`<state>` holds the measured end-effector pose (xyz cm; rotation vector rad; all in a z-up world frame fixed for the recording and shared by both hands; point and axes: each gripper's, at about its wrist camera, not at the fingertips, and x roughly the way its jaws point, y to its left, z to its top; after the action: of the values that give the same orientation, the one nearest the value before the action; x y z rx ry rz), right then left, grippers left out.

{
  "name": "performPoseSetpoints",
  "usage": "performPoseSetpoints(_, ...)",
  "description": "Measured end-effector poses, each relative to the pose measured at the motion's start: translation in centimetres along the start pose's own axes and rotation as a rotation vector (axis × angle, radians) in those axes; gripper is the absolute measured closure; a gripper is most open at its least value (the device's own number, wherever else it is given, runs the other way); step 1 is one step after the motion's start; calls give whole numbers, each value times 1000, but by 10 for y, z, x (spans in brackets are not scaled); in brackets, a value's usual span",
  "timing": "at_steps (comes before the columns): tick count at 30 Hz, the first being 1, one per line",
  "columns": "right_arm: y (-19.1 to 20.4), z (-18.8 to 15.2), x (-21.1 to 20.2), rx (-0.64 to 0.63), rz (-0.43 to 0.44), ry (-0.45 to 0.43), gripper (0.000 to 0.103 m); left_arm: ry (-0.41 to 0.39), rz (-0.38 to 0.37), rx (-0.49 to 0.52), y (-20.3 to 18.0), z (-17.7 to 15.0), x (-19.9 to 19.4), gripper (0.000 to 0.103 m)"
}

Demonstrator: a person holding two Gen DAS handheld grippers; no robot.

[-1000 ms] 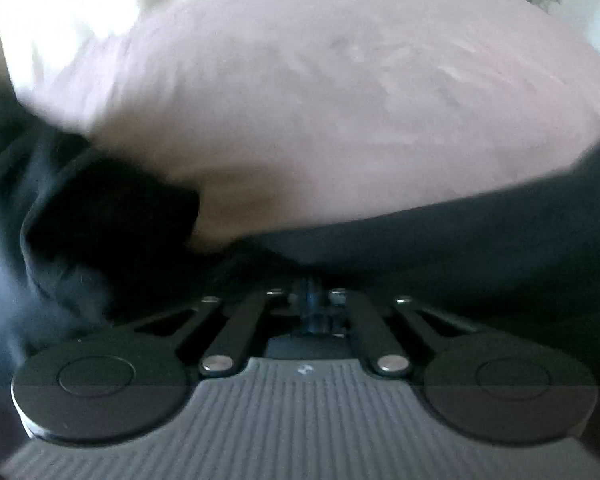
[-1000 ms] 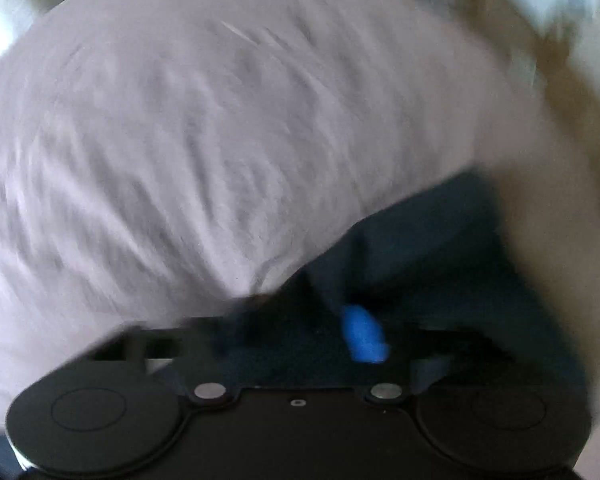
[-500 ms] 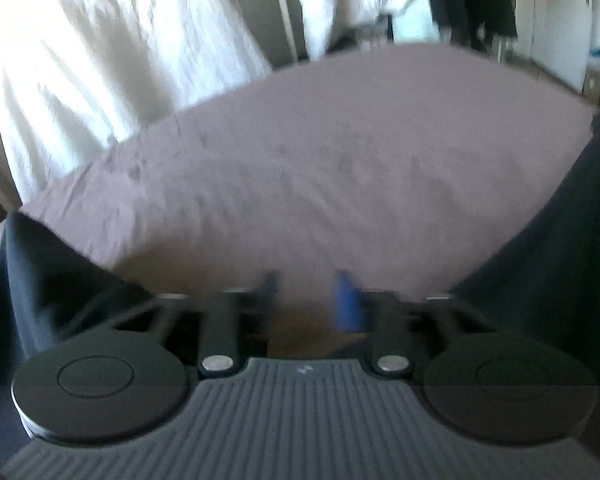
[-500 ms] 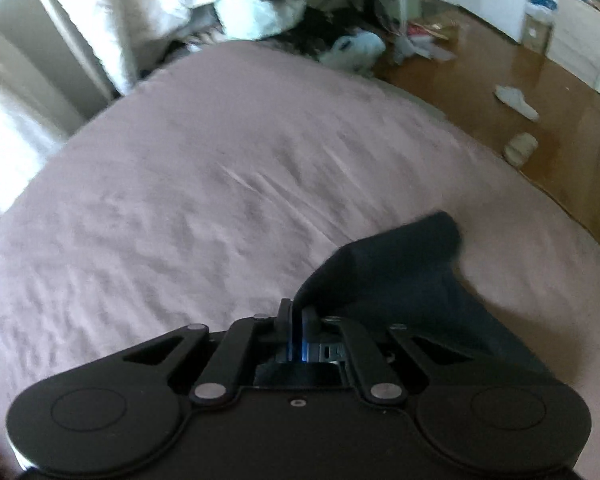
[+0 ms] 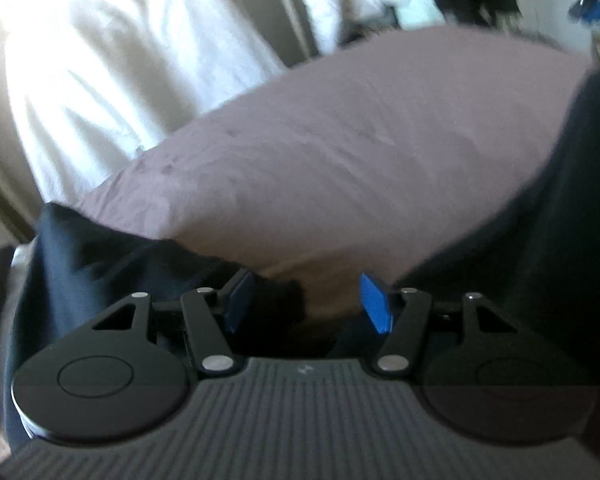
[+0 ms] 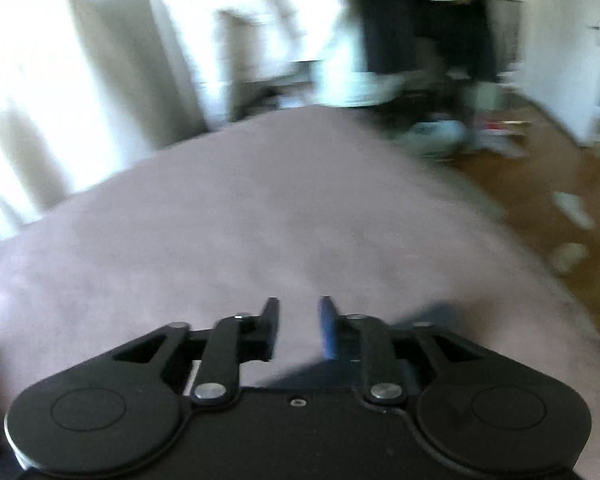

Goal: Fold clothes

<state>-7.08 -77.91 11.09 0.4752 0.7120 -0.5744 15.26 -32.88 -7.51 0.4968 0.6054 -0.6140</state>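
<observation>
A dark navy garment (image 5: 548, 248) lies on the mauve bed sheet (image 5: 340, 160), spread to the right and left of my left gripper (image 5: 306, 304), which is open with its blue pads apart just above the cloth. In the right wrist view my right gripper (image 6: 298, 328) is open and empty over the sheet (image 6: 260, 220); a dark edge of the garment (image 6: 432, 316) shows just right of its fingers. Both views are blurred.
White curtains (image 5: 120, 60) hang behind the bed. Dark clothes (image 6: 432, 20) hang at the back. A wooden floor (image 6: 540, 184) with scattered socks and small items lies to the right of the bed.
Both grippers have opened and let go of the dark garment. The right gripper has lifted and tilted up; the garment has dropped out of its jaws onto the bed.
</observation>
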Motion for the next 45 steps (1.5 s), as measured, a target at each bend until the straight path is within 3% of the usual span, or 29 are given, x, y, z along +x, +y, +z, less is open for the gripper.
performPoseSetpoints(2, 60, 10, -2, -75, 117, 60, 65, -15, 4, -91, 24, -2, -22, 44)
performPoseSetpoints(4, 125, 13, -4, -139, 195, 125, 65, -19, 74, -160, 55, -14, -49, 37)
performPoseSetpoints(6, 189, 15, -6, -209, 274, 188, 58, -15, 169, -199, 90, -32, -76, 33)
performPoseSetpoints(7, 218, 14, -8, -256, 318, 214, 50, -2, 196, -224, 109, -45, -87, 28)
performPoseSetpoints(9, 276, 11, -11, -352, 393, 263, 46, 37, 233, -287, 147, -73, -102, 26)
performPoseSetpoints(11, 328, 2, -4, -460, 419, 301, 39, 88, 263, -371, 185, -110, -111, 26)
performPoseSetpoints(14, 399, -26, 21, -639, 479, 417, 26, 218, 253, -582, 231, -171, -119, 26)
performPoseSetpoints(16, 435, -50, 33, -736, 454, 447, 26, 306, 313, -683, 247, -196, -120, 27)
performPoseSetpoints(18, 466, -71, 45, -818, 439, 476, 26, 318, 320, -738, 256, -205, -118, 27)
performPoseSetpoints(22, 490, -82, 47, -865, 460, 482, 25, 191, 136, -907, 277, -198, -116, 26)
performPoseSetpoints(23, 493, -82, 46, -874, 460, 472, 25, 165, 125, -911, 278, -196, -114, 26)
performPoseSetpoints(26, 494, -81, 51, -857, 460, 482, 25, 192, 221, -776, 264, -195, -94, 24)
performPoseSetpoints(27, 493, -80, 54, -848, 460, 490, 25, 205, 220, -727, 259, -198, -85, 23)
performPoseSetpoints(30, 490, -80, 61, -818, 440, 517, 25, 206, 122, -741, 255, -220, -75, 27)
performPoseSetpoints(33, 493, -83, 64, -847, 447, 519, 25, 161, 16, -803, 262, -235, -80, 48)
performPoseSetpoints(38, 504, -80, 91, -752, 449, 510, 24, 154, -2, -830, 260, -235, -85, 50)
performPoseSetpoints(39, 507, -82, 99, -735, 454, 518, 22, 152, 2, -807, 258, -235, -86, 51)
performPoseSetpoints(40, 511, -86, 108, -724, 449, 528, 11, 148, 10, -757, 252, -233, -90, 51)
performPoseSetpoints(41, 516, -92, 117, -722, 430, 542, 8, 145, 26, -680, 245, -229, -94, 51)
performPoseSetpoints(43, 526, -104, 132, -726, 399, 558, 8, 143, 38, -622, 241, -226, -99, 52)
performPoseSetpoints(45, 535, -119, 128, -785, 404, 525, 24, 141, 47, -582, 239, -224, -104, 53)
